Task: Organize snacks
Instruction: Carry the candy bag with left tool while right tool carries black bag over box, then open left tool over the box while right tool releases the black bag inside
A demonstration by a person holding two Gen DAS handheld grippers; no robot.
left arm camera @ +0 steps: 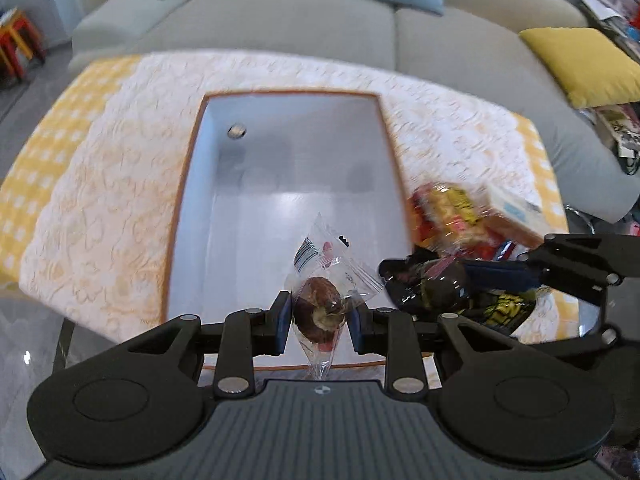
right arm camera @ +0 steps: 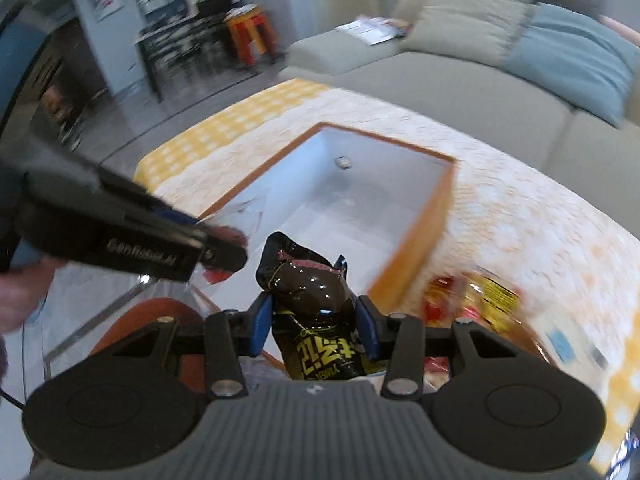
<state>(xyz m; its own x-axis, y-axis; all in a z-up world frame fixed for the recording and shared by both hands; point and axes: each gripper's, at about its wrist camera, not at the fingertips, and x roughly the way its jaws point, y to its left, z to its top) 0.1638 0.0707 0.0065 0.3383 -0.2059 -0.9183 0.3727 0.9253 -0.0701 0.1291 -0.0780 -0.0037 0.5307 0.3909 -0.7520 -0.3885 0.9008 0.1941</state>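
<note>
Covering table: yellow-white cloth (left arm camera: 100, 200); grey sofa (left arm camera: 280, 28) behind; fingers pinching snack packets.

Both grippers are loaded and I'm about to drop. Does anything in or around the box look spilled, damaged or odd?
Nothing looks spilled or damaged. The white box sits upright and holds only one small round item near a far corner. The remaining snack pile lies jumbled beside the box, too blurred to judge further.
</note>
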